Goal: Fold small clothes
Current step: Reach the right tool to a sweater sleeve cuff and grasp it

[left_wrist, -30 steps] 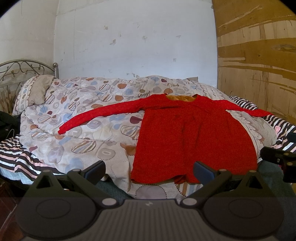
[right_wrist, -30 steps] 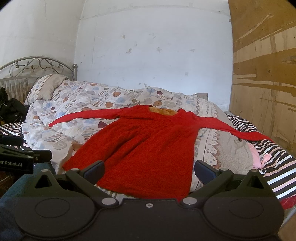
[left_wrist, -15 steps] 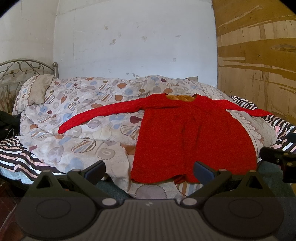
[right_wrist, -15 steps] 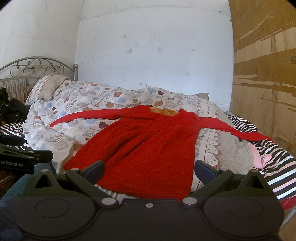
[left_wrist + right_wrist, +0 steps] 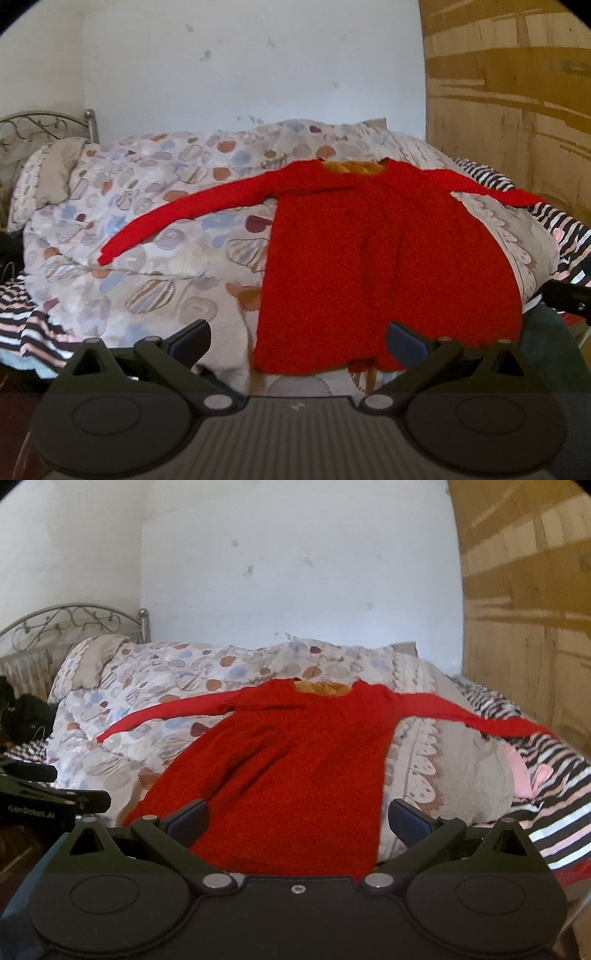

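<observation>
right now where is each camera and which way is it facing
Left wrist: on the left gripper, jaws open, facing the bed; red dress sits right of centre.
Right wrist: on the right gripper, jaws open, facing the same bed; the left gripper shows at its left edge.
Shared: dress, patterned duvet, white wall, wooden panel.

Both grippers are just hanging out side by side, level and pointing forward. The left gripper [image 5: 297,341] has its jaws spread wide with nothing between the fingers, and the right gripper [image 5: 297,821] is the same, wide apart and holding nothing. Each one pokes into the edge of the other's camera view.
</observation>
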### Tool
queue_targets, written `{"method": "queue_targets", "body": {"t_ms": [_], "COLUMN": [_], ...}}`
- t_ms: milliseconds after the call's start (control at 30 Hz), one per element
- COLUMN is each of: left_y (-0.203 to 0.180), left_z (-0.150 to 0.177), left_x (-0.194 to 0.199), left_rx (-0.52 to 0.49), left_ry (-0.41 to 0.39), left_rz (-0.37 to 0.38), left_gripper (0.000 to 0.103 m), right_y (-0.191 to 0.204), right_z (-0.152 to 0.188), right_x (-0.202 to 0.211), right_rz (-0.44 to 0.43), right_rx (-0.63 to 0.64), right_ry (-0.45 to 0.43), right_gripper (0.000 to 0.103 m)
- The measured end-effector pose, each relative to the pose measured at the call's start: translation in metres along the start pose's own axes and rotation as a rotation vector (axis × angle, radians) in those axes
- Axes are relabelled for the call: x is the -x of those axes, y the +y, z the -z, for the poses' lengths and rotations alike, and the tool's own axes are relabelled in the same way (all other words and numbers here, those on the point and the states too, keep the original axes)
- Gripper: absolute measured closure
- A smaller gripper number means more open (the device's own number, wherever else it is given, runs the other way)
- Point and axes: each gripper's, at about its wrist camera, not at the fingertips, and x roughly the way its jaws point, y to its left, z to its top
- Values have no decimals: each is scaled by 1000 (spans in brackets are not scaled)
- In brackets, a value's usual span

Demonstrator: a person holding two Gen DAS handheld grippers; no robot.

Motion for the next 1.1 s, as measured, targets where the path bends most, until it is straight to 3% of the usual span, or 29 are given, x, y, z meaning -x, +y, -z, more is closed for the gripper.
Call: {"method": "queue_targets", "body": {"t_ms": [267,500,733,967,1100], "left_y": [-12,-24,-39,-60,-68], "left_z": [-44,-87,-113,-114,-100], "left_x": [-52,-107,-164,-211,-232], "left_rx": [-30,-42,-1,55,77], "left_ry": [43,51,53,-10,10], "left_rz": [7,0,58,87,115], "left_gripper": [0,0,0,0,0], "right_y": [-57,-111,-153,-200,-234], "right_z": [-32,-49,-49,-53,-65], "right_x": [-33,-77,-114,-133,-148], "right_rz": [76,162,239,285,294], "right_rx": [-70,-233,-256,-269,-288], "right_ry": [23,5,60,80,47], "right_gripper": [0,0,0,0,0]}}
